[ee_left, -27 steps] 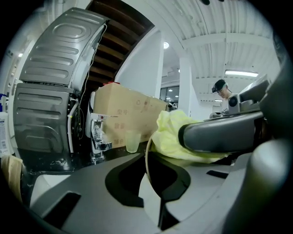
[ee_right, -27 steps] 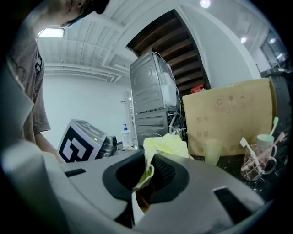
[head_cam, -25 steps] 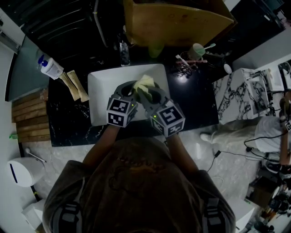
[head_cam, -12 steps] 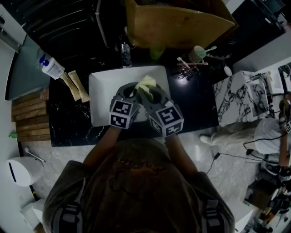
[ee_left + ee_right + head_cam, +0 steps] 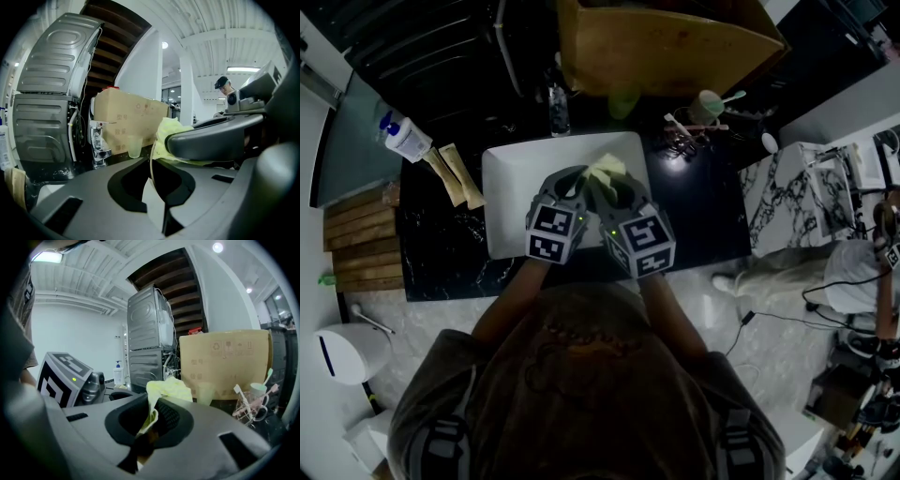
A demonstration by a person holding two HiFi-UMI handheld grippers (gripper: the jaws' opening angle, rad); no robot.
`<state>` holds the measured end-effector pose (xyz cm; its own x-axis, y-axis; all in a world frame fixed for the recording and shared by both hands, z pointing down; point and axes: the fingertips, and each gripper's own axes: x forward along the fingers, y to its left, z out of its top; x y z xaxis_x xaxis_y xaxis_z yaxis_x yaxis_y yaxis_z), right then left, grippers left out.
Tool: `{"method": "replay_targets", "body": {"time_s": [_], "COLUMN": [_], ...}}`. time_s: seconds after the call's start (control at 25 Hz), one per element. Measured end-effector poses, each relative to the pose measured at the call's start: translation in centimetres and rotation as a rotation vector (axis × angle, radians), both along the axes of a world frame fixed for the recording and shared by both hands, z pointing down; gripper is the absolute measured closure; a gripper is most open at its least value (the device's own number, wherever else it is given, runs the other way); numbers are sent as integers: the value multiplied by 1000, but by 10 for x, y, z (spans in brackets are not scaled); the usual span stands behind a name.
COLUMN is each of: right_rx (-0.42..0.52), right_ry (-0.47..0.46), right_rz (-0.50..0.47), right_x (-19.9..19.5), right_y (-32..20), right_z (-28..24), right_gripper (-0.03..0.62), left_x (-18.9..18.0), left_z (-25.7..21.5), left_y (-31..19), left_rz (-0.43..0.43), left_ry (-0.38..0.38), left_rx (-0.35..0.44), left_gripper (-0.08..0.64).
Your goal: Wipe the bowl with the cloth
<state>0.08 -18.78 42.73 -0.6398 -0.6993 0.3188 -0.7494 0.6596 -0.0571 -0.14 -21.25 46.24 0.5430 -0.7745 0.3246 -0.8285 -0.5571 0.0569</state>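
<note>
Seemingly mid-wipe: my left tool [image 5: 566, 185] clamps the bowl [image 5: 151, 174] by its rim, my right tool [image 5: 602, 190] pinches the cloth [image 5: 607, 169] against it.

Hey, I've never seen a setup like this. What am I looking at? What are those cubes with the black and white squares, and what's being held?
A person stands at a dark counter with a hand-held gripper in each hand; the patterned cubes are part of the grippers. One picture comes from a camera on the person's head, looking down. The other two come from cameras riding on each gripper. Below them is a white basin. The left gripper pinches the bowl by its rim. The right gripper pinches a yellow-green cloth.
</note>
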Motion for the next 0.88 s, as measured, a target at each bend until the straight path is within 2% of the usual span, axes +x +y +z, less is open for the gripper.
{"method": "replay_targets", "body": {"time_s": [0.56, 0.88], "right_rx": [-19, -49], "right_ry": [70, 108], "right_rz": [114, 129], "right_x": [24, 30], "right_y": [-6, -2], "right_z": [11, 21], "right_gripper": [569, 569], "left_x": [0, 2], "left_z": [-3, -4], "left_y": [3, 5], "left_rz": [-8, -2], "left_ry": [-1, -10], "left_rx": [24, 38], "left_gripper": [532, 528]}}
